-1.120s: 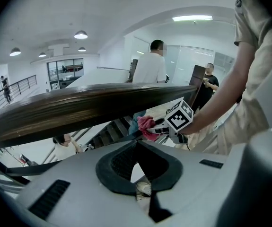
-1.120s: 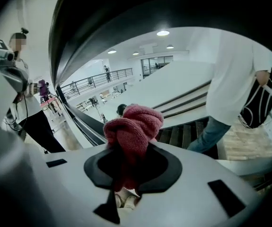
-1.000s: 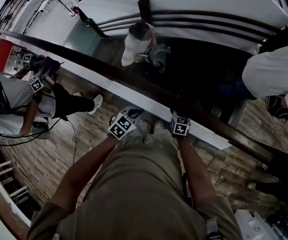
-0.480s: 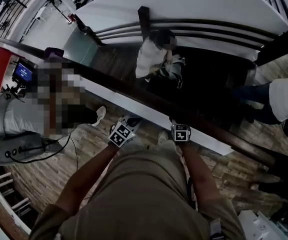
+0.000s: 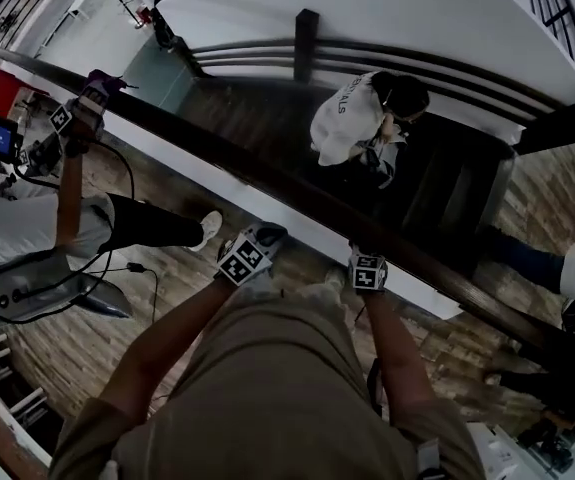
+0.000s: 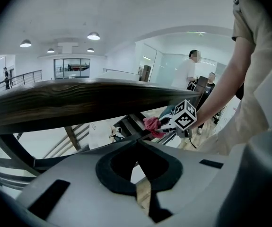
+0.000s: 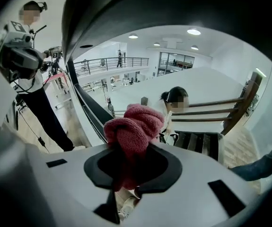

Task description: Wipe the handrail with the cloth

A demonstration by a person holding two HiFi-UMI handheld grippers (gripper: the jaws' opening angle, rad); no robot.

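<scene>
The dark wooden handrail [image 5: 267, 173] runs diagonally from upper left to lower right, just ahead of both hands. My right gripper [image 7: 133, 148] is shut on a bunched pink-red cloth [image 7: 135, 126] that bulges out past its jaws. In the left gripper view the cloth [image 6: 152, 125] and the right gripper [image 6: 166, 125] sit close under the handrail [image 6: 79, 103]; whether the cloth touches it I cannot tell. My left gripper [image 6: 136, 139] is shut with nothing in it, next to the right one. In the head view the left gripper [image 5: 265, 236] and right gripper [image 5: 362, 254] stand side by side at the rail.
Beyond the rail a stairwell drops away, with a person in white [image 5: 352, 118] on the dark stairs [image 5: 437, 198]. A bystander [image 5: 27, 233] stands at the left with one arm raised, cables on the wood floor [image 5: 157, 268]. A white ledge [image 5: 257, 203] runs under the rail.
Both grippers have stayed side by side at the rail while the surroundings slid past. The person on the stairs has shifted right. The bystander at the left has raised an arm.
</scene>
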